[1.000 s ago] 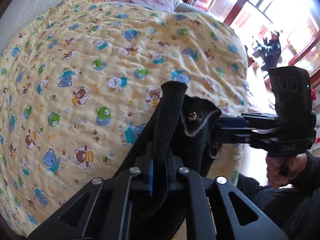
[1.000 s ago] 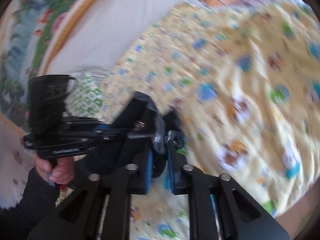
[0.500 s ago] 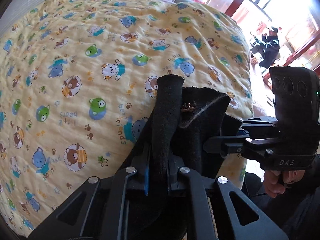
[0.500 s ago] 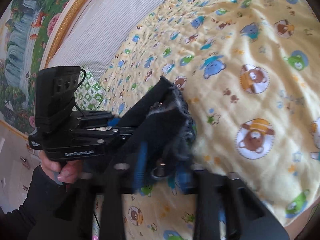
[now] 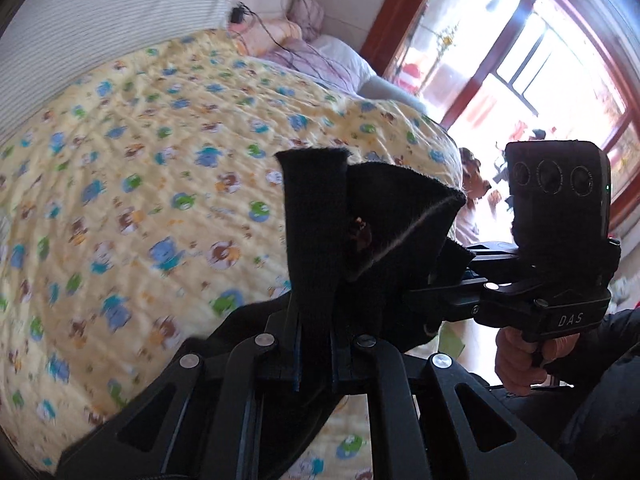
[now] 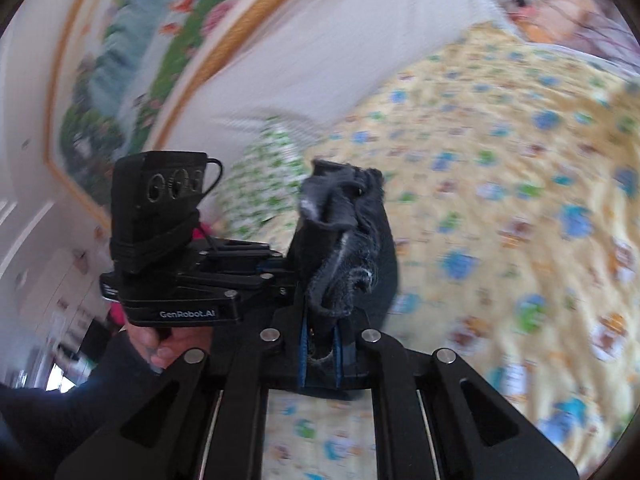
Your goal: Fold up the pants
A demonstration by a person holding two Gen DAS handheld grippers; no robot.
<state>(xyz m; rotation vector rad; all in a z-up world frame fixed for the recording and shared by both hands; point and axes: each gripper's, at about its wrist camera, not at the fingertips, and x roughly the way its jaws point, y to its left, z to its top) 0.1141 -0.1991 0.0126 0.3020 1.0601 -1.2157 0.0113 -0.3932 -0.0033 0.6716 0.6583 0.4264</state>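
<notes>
The left gripper [image 5: 315,344] is clamped on a band of the black pants [image 5: 316,216], which stands up from between its closed blue-lined fingers [image 5: 297,354] like a thick strap. Just to its right the right gripper [image 5: 436,280] comes in sideways, its jaws buried in the neighbouring fold of the same dark fabric, where a small bronze button or rivet shows. The right hand [image 5: 520,354] wraps that tool's handle below its three-lens camera block [image 5: 558,196].

Seen from the right wrist, the right gripper [image 6: 320,354] grips a bunched, fuzzy-edged wad of the pants [image 6: 344,248] between its pads, and the cloth rises straight ahead of it. To its left the left gripper [image 6: 276,266] reaches across with its tips against the fabric, the left hand [image 6: 160,344] under the body marked GenRobot.AI. Both tools thus hold the garment close together, lifted clear of the bedding, with the rest of the fabric hanging down below the fingers.

Beyond and beneath both grippers spreads a yellow quilt [image 5: 140,184] printed with cartoon bears. Farther ahead of the left gripper lie pink pillows [image 5: 292,32] with a dark cable, and to the right a bright, wood-framed window [image 5: 540,60]. Left of the right gripper a green-patterned cushion [image 6: 264,168] and a framed picture [image 6: 120,64] appear, though this view is blurred and detail is probably unreliable.
</notes>
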